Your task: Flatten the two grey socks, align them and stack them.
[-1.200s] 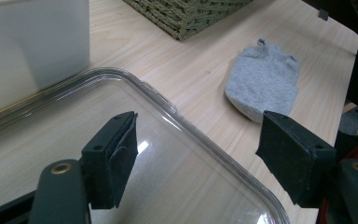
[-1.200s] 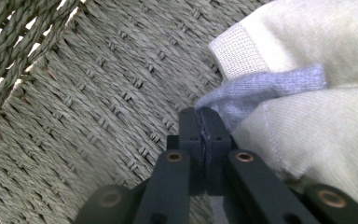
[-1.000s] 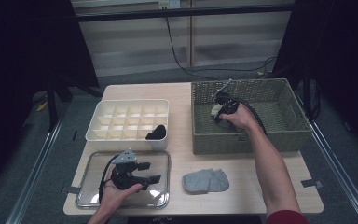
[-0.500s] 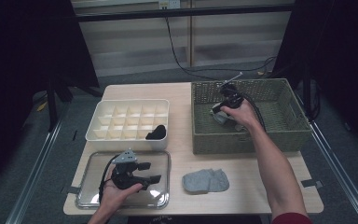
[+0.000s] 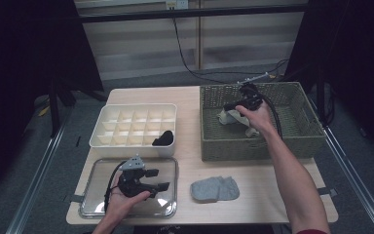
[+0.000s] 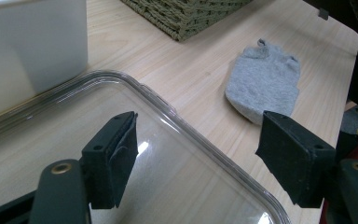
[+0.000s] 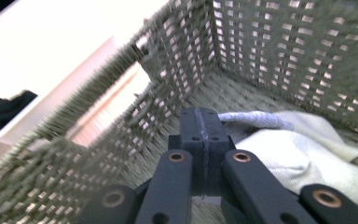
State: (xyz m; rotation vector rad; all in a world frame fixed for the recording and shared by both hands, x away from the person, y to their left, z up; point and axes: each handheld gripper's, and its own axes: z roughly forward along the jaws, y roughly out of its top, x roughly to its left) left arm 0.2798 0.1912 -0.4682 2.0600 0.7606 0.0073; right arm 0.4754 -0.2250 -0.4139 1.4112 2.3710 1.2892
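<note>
A dim room with dark floor and a pale slatted wall surrounds a light wooden counter [image 5: 253, 168] that carries everything. Compared with a second ago, the right gripper [image 5: 230, 106] sits higher in the woven basket [image 5: 258, 144] at the counter's far right corner, lifted from the basket floor up toward the rim; the left gripper [image 5: 161, 179] has stayed where it was over the clear tray [image 5: 90, 204] at the near left corner. The right gripper's fingers are pressed flat together, and in the right gripper view no cloth is seen between them; the pale cloths [image 7: 307, 154] lie just beside and under them on the basket floor. The left gripper's fingers [image 6: 114, 154] stand wide apart with nothing between them, hovering over the tray. Counted: one basket, one clear tray, one white divided box [image 5: 126, 114] at the far left, one grey sock [image 5: 215, 189] lying flat near the counter's near edge between tray and basket front, and one black sock [image 5: 163, 138] bunched in a near right compartment of the box. At least two pale pieces lie in the basket, one cream and one bluish white; the exact count cannot be told. No readable writing or label appears on anything.
</note>
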